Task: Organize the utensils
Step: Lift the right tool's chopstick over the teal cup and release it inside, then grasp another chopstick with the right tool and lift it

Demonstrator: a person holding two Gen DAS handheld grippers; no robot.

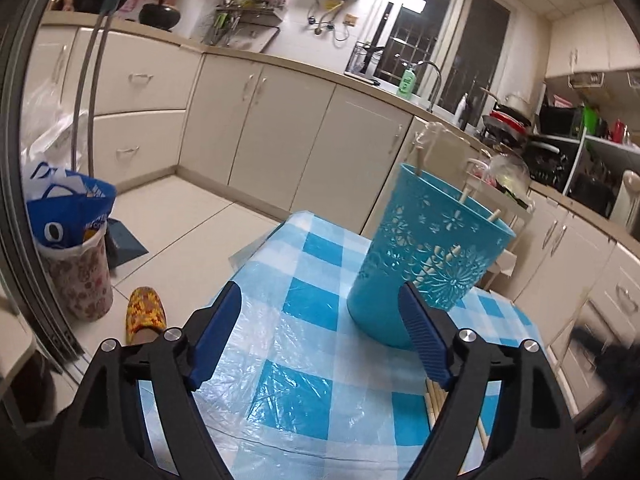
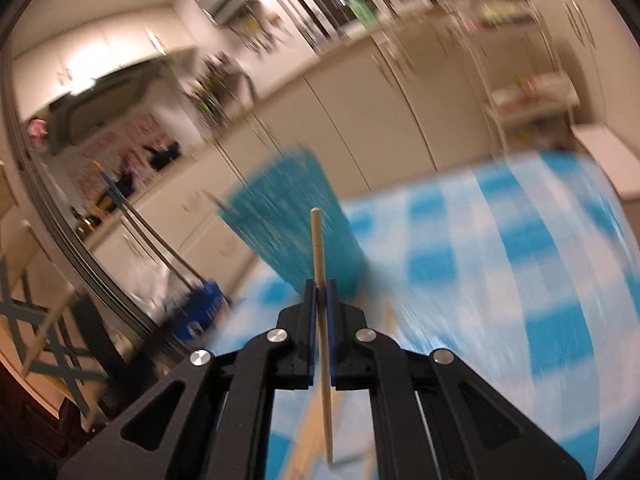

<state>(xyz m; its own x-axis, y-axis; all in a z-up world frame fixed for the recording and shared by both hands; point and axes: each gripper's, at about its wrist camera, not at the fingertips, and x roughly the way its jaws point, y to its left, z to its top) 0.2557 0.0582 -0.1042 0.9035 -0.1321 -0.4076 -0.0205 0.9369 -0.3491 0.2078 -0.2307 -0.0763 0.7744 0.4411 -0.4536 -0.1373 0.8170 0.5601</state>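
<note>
A blue plastic holder with cut-out flowers (image 1: 424, 256) stands on the blue-and-white checked table (image 1: 296, 360), with several wooden chopsticks (image 1: 466, 192) sticking out of it. My left gripper (image 1: 320, 316) is open and empty, just in front of and left of the holder. More chopsticks (image 1: 434, 400) lie on the table behind its right finger. In the blurred right wrist view my right gripper (image 2: 320, 292) is shut on one wooden chopstick (image 2: 318, 248), held upright above the table, with the holder (image 2: 288, 220) just beyond it.
The table (image 2: 500, 280) stands in a kitchen with cream cabinets (image 1: 280, 120) behind. On the floor to the left are a flowered bin with a blue bag (image 1: 76, 248) and a yellow slipper (image 1: 146, 312). A cluttered counter (image 1: 560, 152) runs along the right.
</note>
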